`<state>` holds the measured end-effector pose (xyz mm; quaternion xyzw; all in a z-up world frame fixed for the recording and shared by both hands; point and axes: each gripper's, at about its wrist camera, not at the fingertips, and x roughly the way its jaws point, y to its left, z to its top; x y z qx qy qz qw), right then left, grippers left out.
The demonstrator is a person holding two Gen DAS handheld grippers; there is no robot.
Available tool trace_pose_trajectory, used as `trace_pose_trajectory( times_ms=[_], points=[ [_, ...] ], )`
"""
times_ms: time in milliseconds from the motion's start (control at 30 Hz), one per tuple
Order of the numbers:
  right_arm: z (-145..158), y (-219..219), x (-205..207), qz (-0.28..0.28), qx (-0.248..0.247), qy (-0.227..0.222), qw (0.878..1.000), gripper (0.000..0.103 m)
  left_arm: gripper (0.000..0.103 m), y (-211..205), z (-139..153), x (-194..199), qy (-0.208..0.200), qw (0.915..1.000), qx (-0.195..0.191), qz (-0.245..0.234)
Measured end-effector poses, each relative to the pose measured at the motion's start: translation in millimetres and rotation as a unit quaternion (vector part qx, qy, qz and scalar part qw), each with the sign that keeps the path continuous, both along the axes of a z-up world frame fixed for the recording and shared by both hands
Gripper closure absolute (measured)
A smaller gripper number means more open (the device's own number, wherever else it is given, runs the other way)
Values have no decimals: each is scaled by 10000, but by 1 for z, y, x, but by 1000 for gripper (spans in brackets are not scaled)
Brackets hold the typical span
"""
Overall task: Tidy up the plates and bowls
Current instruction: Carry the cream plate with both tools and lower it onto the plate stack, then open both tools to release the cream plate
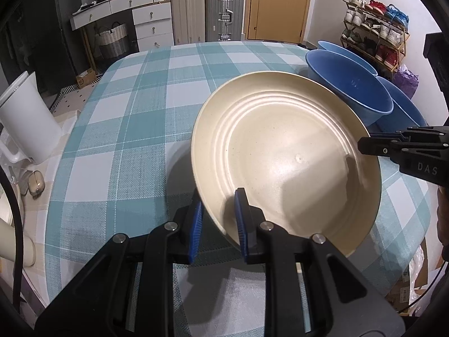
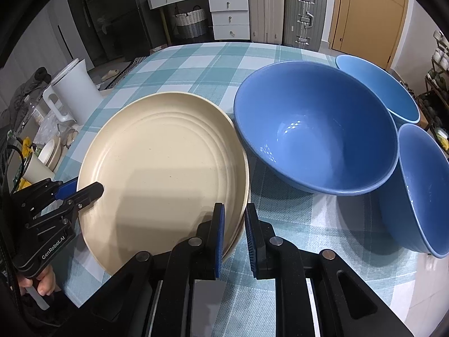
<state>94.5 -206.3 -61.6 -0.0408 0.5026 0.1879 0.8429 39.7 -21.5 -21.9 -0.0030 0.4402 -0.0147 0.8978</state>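
A lived-in room: white drawers [image 2: 230,14], two hard suitcases [image 2: 286,14] and a wooden door [image 2: 367,11] line the back of the frame, and a shoe rack [image 1: 376,36] stands at the upper right of the left wrist view. In front of them a table under a teal and white checked cloth [image 1: 134,106] fills most of both views.

The cream plate [image 2: 162,168] sits left of centre in the right wrist view. It looks like the top of a small stack, since a second rim shows just beneath it at the lower right edge. The left gripper [image 1: 219,224] has its blue pads pinching the plate's near rim, one pad under it and one over, and the plate is tilted up from the cloth on that side. The right gripper [image 2: 234,236] is clamped on the opposite rim, fingers drawn close with the edge between them.

Three blue bowls [image 2: 314,129] stand to the right, touching or nearly so, none nested inside another. I would judge the job to be at an early to middle stage: plates apparently gathered, bowls not yet stacked.

Readable writing: "GenRobot.AI" on the left gripper's handle at the lower left of the right wrist view, and "DAS" on the right gripper's body at the right edge of the left wrist view.
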Motion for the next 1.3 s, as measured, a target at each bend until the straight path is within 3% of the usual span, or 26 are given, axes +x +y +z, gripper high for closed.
trace_pose_trajectory(
  times_ms=[333,1000,1300],
  points=[
    [0,1,-3,3,-85,-51,10000,87,81,-12,-5,0,-32,9992,410,13],
    [-10,6,-9,56,-367,-316,9988,87,78,-20,-17,3,37,9972,748,0],
    [-14,6,-10,113,-379,-389,9985,86,78,-16,-17,6,60,9980,636,-2]
  ],
)
